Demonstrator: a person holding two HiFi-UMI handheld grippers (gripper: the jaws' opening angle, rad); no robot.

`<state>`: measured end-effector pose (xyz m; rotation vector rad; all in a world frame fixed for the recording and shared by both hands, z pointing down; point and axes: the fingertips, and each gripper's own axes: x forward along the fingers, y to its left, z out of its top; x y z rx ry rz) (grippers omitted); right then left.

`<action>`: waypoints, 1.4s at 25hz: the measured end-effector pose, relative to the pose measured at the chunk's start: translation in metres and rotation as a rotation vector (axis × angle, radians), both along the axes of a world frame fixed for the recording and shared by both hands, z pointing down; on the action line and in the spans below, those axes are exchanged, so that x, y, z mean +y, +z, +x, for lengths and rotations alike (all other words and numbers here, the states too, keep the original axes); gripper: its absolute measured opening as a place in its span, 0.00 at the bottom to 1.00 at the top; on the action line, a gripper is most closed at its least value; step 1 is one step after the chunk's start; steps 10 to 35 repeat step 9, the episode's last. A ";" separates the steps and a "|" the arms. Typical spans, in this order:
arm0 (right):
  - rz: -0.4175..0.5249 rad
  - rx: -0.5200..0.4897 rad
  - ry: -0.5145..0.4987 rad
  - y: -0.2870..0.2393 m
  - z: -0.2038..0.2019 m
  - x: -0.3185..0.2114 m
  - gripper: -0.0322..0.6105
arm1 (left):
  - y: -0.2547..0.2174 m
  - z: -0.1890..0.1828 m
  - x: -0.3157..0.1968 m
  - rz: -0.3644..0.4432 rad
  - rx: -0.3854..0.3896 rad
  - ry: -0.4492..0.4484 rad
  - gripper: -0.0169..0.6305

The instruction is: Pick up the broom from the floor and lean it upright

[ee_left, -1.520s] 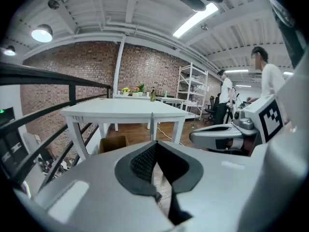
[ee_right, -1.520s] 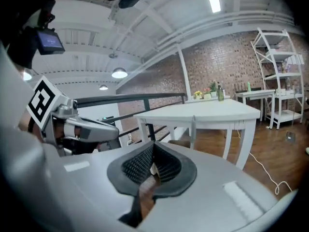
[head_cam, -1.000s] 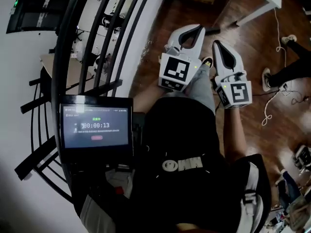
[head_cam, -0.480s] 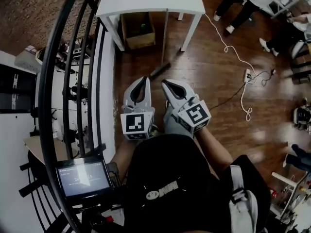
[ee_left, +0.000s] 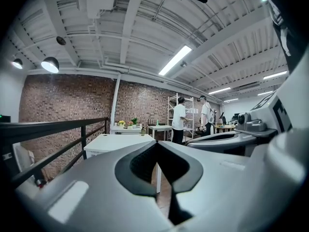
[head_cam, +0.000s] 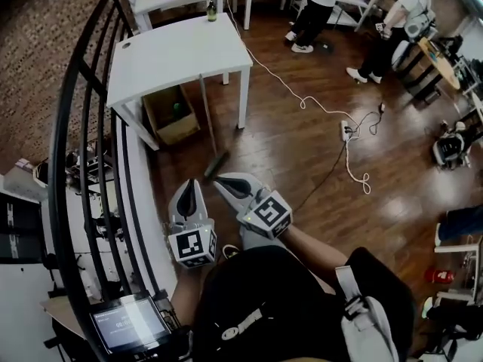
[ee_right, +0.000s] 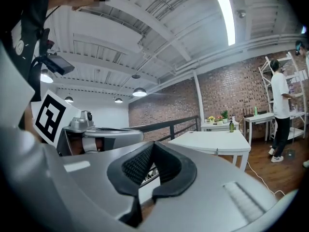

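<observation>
The broom [head_cam: 212,144] is a thin pale stick with a dark head [head_cam: 216,165] on the wooden floor. Its handle runs up to the white table's near edge; I cannot tell whether it leans there or lies flat. My left gripper [head_cam: 189,184] and right gripper [head_cam: 219,181] are held side by side just short of the broom head, both pointing roughly level. Both are shut with nothing between the pads. In the left gripper view the shut tips [ee_left: 157,144] face the table, and in the right gripper view the tips [ee_right: 152,144] meet the same way.
A white table [head_cam: 173,51] stands ahead with a cardboard box [head_cam: 170,115] under it. A black railing [head_cam: 98,127] runs along the left. A white cable and power strip [head_cam: 347,130] lie on the floor at right. People [head_cam: 317,6] stand at the back.
The head view has swung round, so the table, box and broom now lie straight ahead and further up the picture. Both grippers stay shut and side by side, now lower left in view.
</observation>
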<state>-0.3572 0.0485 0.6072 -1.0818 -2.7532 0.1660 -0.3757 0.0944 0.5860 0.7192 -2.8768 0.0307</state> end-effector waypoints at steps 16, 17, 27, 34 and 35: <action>0.008 -0.154 0.100 -0.117 -0.109 -0.142 0.05 | -0.089 -0.114 -0.140 -0.002 -0.068 0.080 0.05; 0.008 -0.154 0.100 -0.117 -0.109 -0.142 0.05 | -0.089 -0.114 -0.140 -0.002 -0.068 0.080 0.05; 0.008 -0.154 0.100 -0.117 -0.109 -0.142 0.05 | -0.089 -0.114 -0.140 -0.002 -0.068 0.080 0.05; 0.008 -0.154 0.100 -0.117 -0.109 -0.142 0.05 | -0.089 -0.114 -0.140 -0.002 -0.068 0.080 0.05; 0.008 -0.154 0.100 -0.117 -0.109 -0.142 0.05 | -0.089 -0.114 -0.140 -0.002 -0.068 0.080 0.05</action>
